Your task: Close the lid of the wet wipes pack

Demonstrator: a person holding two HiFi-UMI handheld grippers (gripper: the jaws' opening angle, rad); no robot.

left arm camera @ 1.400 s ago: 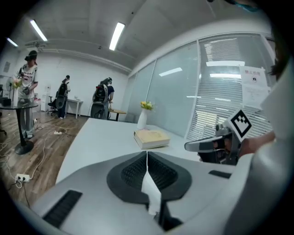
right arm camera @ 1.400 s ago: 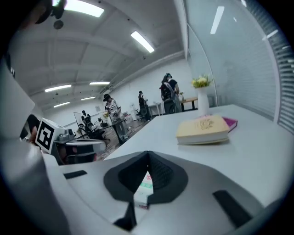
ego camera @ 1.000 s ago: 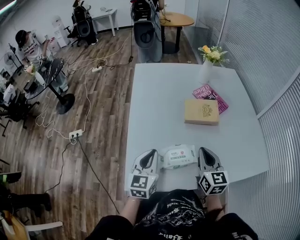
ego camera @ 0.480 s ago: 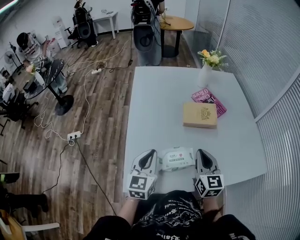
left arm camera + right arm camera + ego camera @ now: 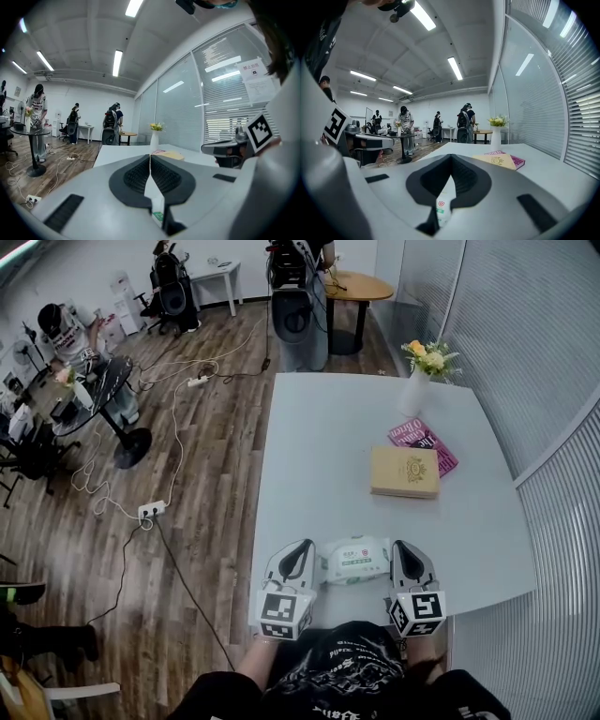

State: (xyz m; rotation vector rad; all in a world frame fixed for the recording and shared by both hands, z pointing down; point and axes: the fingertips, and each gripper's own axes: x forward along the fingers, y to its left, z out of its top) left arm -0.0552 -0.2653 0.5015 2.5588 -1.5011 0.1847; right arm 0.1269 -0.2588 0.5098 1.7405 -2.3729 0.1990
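Note:
The white wet wipes pack (image 5: 357,559) lies on the white table (image 5: 319,456) close to its near edge, between my two grippers. My left gripper (image 5: 302,551) is at the pack's left end and my right gripper (image 5: 405,551) at its right end. In the left gripper view the jaws (image 5: 150,157) are closed on a thin white strip of the pack's edge (image 5: 155,199). The right gripper view shows the same: the jaws (image 5: 451,157) are pinched on the pack's printed end flap (image 5: 442,206). I cannot make out how the lid stands.
A tan book (image 5: 404,472) lies on a pink book (image 5: 424,442) at the table's right middle. A white vase with flowers (image 5: 415,390) stands behind them. The person's body is at the near edge. Beyond the table are a round table, chairs, floor cables and other people.
The pack and both grippers stay where they were. Only the head view has shifted slightly.

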